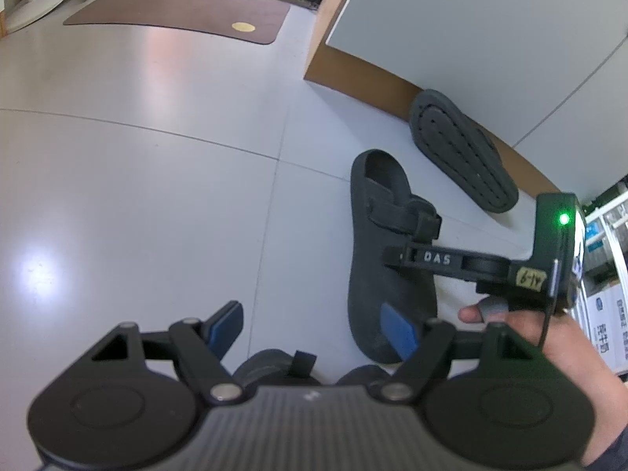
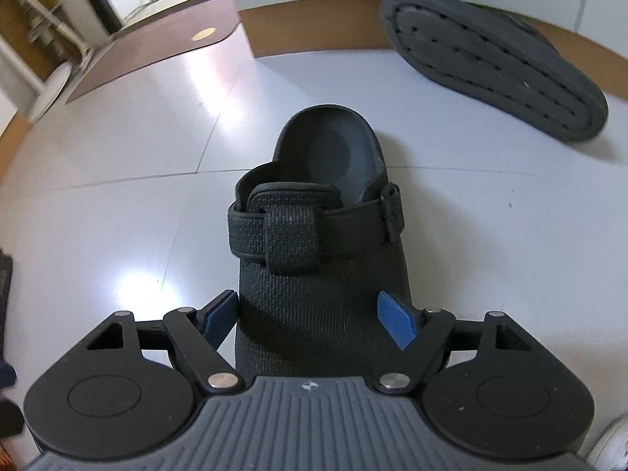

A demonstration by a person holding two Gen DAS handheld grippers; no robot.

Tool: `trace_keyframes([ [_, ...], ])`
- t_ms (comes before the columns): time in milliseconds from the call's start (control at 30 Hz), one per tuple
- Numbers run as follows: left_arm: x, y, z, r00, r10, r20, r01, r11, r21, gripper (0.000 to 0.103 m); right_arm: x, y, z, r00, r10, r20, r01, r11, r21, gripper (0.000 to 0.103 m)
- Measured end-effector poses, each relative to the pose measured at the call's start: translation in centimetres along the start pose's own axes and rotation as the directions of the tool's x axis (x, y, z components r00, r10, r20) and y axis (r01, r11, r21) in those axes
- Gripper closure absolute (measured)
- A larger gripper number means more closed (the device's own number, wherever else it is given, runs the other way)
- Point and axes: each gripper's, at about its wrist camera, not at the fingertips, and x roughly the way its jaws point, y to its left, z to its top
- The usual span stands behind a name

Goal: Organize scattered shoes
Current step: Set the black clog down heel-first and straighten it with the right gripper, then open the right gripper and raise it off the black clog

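The right gripper [image 2: 310,320] straddles the toe of the black clog [image 2: 318,243], blue pads spread just beside its sides; its long axis runs near to far, heel far. Beyond, right, an overturned clog [image 2: 490,59] leans sole-up against the baseboard [image 2: 314,41]. The left gripper [image 1: 314,331] hovers spread.

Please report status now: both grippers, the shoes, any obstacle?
Left gripper open, empty. Right gripper straddles upright clog. Second clog tipped against the baseboard.

Clog's toe [image 2: 314,337] hidden behind gripper body — pad contact unclear.
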Motion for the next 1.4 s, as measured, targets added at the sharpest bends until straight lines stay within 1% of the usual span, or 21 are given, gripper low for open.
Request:
trace_keyframes([
  [33, 0.0, 0.0, 0.0, 1.0, 0.0, 0.0, 0.0, 1.0, 0.0, 0.024, 0.0, -0.1, 0.1, 1.0, 0.002, -0.002, -0.002, 1.0, 0.027, 0.022],
  [133, 0.1, 0.1, 0.0, 1.0, 0.0, -0.002, 0.0, 1.0, 0.001, 0.024, 0.0, 0.1, 0.1, 1.0, -0.008, -0.003, 0.009, 0.999, 0.036, 0.022],
  [267, 0.1, 0.3, 0.0, 1.0, 0.002, -0.003, -0.002, 1.0, -0.005, 0.024, 0.1, 1.0, -0.2, 0.999, -0.038, 0.013, 0.039, 0.999, -0.036, 0.022],
  [533, 0.4, -0.5, -0.2, 1.0, 0.001, -0.004, -0.001, 1.0, 0.005, 0.024, -0.4, 1.3, -1.1, 0.999, -0.026, 0.042, 0.031, 0.993, -0.113, 0.023],
  [600, 0.5, -0.5, -0.3, 1.0, 0.002, -0.006, -0.002, 1.0, 0.006, 0.024, -0.5, 1.0, -1.1, 0.999, -0.015, 0.035, 0.018, 0.995, -0.099, 0.022],
  [767, 0.7, -0.5, -0.2, 1.0, 0.006, -0.003, -0.006, 1.0, 0.003, 0.024, -0.6, -0.7, -0.5, 0.999, 0.038, -0.018, -0.037, 0.999, 0.02, 0.019],
  [833, 0.8, -0.6, -0.3, 1.0, 0.008, -0.005, -0.008, 1.0, 0.005, 0.024, -0.8, -1.1, -0.6, 0.998, 0.053, -0.034, -0.052, 0.998, 0.038, 0.02],
  [1100, 0.7, -0.3, -0.6, 1.0, -0.006, -0.003, 0.006, 1.0, -0.001, 0.024, -0.9, -0.2, -1.5, 0.998, 0.031, -0.049, -0.031, 0.999, -0.004, 0.019],
  [1167, 0.6, -0.1, -0.5, 1.0, -0.004, 0.001, 0.004, 1.0, -0.01, 0.024, -1.0, -0.2, -1.6, 0.998, 0.037, -0.047, -0.037, 0.999, 0.009, 0.019],
  [1233, 0.6, 0.0, -0.6, 1.0, -0.003, 0.002, 0.003, 1.0, -0.014, 0.024, -1.1, -0.6, -1.5, 0.998, 0.055, -0.043, -0.053, 0.997, 0.049, 0.019],
  [1400, 0.6, 0.0, -0.6, 1.0, -0.012, 0.006, 0.012, 1.0, -0.018, 0.024, -1.3, -0.5, -1.8, 0.997, 0.061, -0.051, -0.059, 0.997, 0.054, 0.019],
])
